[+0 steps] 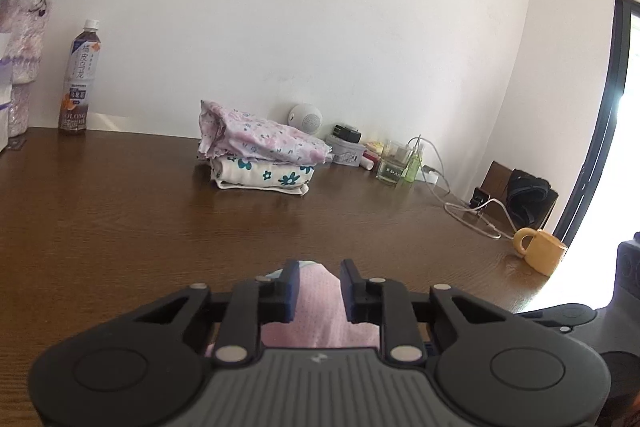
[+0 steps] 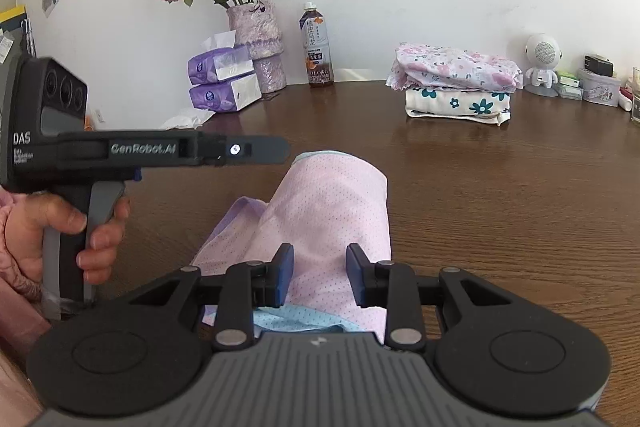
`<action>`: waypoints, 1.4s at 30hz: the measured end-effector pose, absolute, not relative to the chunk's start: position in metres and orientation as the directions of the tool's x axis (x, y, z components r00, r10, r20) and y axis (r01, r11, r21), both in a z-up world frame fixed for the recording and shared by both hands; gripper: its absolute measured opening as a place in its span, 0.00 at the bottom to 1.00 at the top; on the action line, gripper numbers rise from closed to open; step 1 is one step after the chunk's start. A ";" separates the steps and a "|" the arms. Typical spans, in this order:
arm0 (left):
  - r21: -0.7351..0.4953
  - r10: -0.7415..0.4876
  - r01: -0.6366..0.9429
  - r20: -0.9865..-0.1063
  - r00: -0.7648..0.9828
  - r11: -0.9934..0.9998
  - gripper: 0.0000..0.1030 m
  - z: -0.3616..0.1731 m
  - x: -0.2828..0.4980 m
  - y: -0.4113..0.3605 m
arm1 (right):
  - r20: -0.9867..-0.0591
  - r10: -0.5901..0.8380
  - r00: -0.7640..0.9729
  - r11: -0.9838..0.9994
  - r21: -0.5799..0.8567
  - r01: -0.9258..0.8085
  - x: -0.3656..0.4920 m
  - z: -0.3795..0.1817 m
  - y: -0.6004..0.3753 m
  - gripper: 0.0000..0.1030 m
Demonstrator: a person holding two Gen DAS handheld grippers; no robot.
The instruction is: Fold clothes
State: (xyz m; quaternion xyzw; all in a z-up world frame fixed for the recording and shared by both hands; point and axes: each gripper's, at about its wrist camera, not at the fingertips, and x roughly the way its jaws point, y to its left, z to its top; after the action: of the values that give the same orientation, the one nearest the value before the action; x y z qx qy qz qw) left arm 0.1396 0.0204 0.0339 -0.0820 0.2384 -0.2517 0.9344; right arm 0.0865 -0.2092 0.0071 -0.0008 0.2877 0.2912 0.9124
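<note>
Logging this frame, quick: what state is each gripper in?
Left gripper: open, pink garment between its fingers, not clamped.
Right gripper: open, above the same garment, holding nothing.

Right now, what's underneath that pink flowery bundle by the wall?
A folded white cloth with teal flowers lies under the pink floral bundle, on the table. Anything between them is hidden.

A pink garment [image 2: 332, 211] of dotted mesh cloth lies on the brown table [image 2: 500, 195], doubled over into a rounded fold at its far end, with pale blue trim at the edges. Well beyond it, near the wall, two folded floral pieces [image 2: 458, 85] sit stacked, pink over teal-flowered white.
</note>
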 end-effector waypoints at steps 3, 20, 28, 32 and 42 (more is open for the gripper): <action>-0.274 -0.480 0.394 -0.485 0.731 0.877 0.15 0.019 0.153 0.016 | -0.539 0.523 0.660 0.831 0.151 -0.535 0.087 0.002 -0.204 0.29; -0.338 -0.569 0.459 -0.443 0.693 0.822 0.29 0.023 0.129 0.033 | -0.509 0.524 0.683 0.850 0.257 -0.460 0.101 0.001 -0.224 0.35; -0.287 -0.589 0.519 -0.488 0.644 0.805 0.42 0.016 0.112 0.017 | -0.547 0.512 0.662 0.859 0.306 -0.411 0.115 -0.008 -0.232 0.37; -0.308 -0.559 0.467 -0.466 0.686 0.829 0.44 0.019 0.112 0.028 | -0.497 0.562 0.661 0.821 0.430 -0.375 0.131 -0.007 -0.245 0.42; -0.392 -0.505 0.344 -0.455 0.734 0.853 0.46 0.021 0.126 0.063 | -0.504 0.638 0.582 0.739 0.611 -0.282 0.161 -0.031 -0.254 0.42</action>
State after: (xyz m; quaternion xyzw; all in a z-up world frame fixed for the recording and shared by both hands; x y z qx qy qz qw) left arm 0.1261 0.0626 0.0209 -0.1423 0.2829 -0.2305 0.9201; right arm 0.1613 -0.2539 -0.0309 0.2411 0.3697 0.2686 0.8562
